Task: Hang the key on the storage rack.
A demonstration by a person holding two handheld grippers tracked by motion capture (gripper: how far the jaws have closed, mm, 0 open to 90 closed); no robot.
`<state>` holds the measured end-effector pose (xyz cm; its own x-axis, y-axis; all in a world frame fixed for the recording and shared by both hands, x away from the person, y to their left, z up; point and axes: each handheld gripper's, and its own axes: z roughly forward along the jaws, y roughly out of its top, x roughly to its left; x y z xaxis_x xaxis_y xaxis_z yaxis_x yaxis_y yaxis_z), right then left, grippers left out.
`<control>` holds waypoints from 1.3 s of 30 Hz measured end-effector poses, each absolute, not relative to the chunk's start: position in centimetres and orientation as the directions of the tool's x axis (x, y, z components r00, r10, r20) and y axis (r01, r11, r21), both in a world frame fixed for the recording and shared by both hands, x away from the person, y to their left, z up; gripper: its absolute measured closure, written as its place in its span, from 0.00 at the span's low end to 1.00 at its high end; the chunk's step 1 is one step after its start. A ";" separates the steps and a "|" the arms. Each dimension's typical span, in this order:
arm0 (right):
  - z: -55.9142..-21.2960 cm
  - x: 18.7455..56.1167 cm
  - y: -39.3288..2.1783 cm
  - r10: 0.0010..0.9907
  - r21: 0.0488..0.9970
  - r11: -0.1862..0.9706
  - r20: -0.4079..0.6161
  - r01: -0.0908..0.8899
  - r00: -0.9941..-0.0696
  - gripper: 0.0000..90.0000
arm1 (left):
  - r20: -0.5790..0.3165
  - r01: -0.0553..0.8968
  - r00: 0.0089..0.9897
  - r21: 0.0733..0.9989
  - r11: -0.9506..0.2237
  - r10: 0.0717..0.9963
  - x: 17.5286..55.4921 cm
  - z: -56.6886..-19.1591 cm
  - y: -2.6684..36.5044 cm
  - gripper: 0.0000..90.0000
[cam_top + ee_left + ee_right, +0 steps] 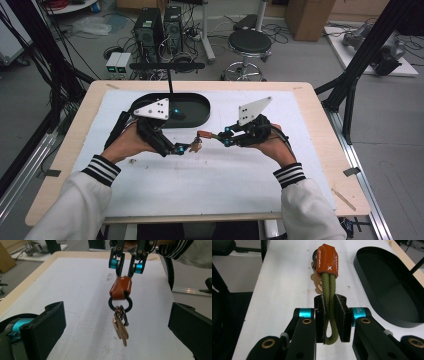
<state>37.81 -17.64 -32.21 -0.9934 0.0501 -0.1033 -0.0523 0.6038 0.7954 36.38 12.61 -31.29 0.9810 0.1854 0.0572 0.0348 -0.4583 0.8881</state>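
Right gripper (329, 322) clamped on the green cord loop (329, 302) of a key fob; jaws pressed on the cord from both sides. Cord runs into an orange leather tab (327, 258). Below the tab, in the left gripper view: a black ring (120, 303), then keys (121, 327) hanging free above the mat.

Left gripper (117, 330) jaws wide apart, nothing between the pads; the keys hang ahead, in the gap between them. In the high view the left gripper (186, 148) sits just beside the key bunch (195, 145), the right gripper (223, 136) on the far side.

White mat (210, 175) covers most of the wooden table (65, 150); bare mat all round the fob. Black oval tray (197, 117) towards the far edge, behind the left hand (132, 142), apart from the fob.

Room: grey floor, round stool (249, 42), computer towers (160, 27), tangled cables, black frame posts at both sides.
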 end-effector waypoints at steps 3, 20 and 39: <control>-32.4 37.7 -17.2 0.037 0.786 0.616 -0.099 -0.055 -0.994 0.89 | 0.057 0.027 0.985 0.882 -0.471 0.164 36.5 -31.3 12.0 0.10; -32.9 37.3 -15.7 -0.002 0.754 0.651 -0.110 -0.084 -0.994 0.89 | 0.008 0.066 0.992 0.814 -0.577 0.125 37.0 -32.3 10.5 0.26; -33.4 37.0 -15.0 -0.027 0.733 0.671 -0.121 -0.108 -0.992 0.89 | -0.032 0.081 0.996 0.741 -0.667 0.085 36.7 -32.3 9.2 0.59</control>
